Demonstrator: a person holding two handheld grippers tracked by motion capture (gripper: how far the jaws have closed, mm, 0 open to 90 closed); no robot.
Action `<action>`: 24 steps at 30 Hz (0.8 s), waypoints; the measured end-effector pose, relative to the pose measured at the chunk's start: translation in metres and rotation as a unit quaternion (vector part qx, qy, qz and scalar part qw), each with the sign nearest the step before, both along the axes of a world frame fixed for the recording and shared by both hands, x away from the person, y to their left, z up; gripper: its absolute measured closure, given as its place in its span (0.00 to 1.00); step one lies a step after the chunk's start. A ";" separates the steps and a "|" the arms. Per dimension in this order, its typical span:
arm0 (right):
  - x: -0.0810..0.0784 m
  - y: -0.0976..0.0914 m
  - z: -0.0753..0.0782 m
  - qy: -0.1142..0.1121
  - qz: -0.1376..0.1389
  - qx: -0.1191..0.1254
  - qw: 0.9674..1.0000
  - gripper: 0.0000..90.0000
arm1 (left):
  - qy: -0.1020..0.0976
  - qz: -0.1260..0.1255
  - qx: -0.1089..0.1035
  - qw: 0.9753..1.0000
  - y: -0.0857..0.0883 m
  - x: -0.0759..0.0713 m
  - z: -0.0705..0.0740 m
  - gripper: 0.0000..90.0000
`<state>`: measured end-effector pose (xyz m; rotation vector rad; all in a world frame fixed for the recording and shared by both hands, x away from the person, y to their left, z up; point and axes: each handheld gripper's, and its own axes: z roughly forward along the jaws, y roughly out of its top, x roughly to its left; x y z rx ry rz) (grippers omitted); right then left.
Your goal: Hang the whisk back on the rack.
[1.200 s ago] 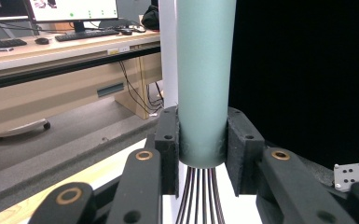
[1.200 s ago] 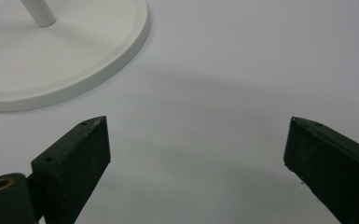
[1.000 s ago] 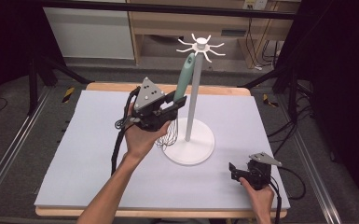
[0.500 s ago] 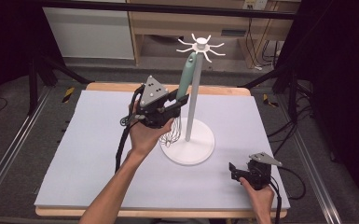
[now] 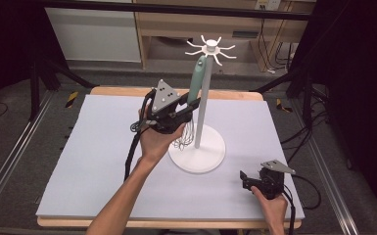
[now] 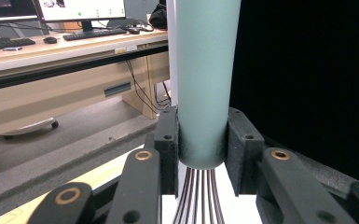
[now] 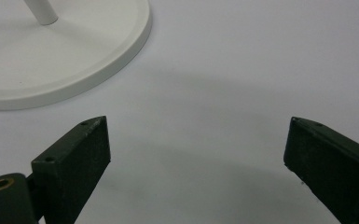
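My left gripper (image 5: pixel 188 108) clamps whisk (image 6: pixel 208 84) handle, top right at stand's (image 5: pixel 197 155) hooks; hanging left to do. Right gripper (image 7: pixel 196 168) wide open, idle.

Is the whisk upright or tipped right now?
Upright: the whisk stands handle up beside the stand's pole, wires down, clamped in the left hand-held gripper.

whisk (image 5: pixel 196 93) beside stand (image 5: pixel 201 147), on table (image 5: pixel 78 161)
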<state>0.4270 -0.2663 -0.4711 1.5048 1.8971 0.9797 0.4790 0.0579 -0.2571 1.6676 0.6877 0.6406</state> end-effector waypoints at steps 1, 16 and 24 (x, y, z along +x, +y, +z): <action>0.000 0.000 0.000 0.000 -0.001 -0.001 1.000 0.08 | -0.001 0.001 0.001 1.000 0.000 0.001 0.000 0.76; 0.000 -0.001 0.000 0.000 0.000 0.002 1.000 0.08 | -0.014 0.010 -0.010 1.000 -0.008 0.010 -0.007 0.76; 0.000 0.000 0.000 0.001 0.001 0.002 1.000 0.08 | -0.008 0.009 -0.011 1.000 -0.010 0.011 -0.009 0.75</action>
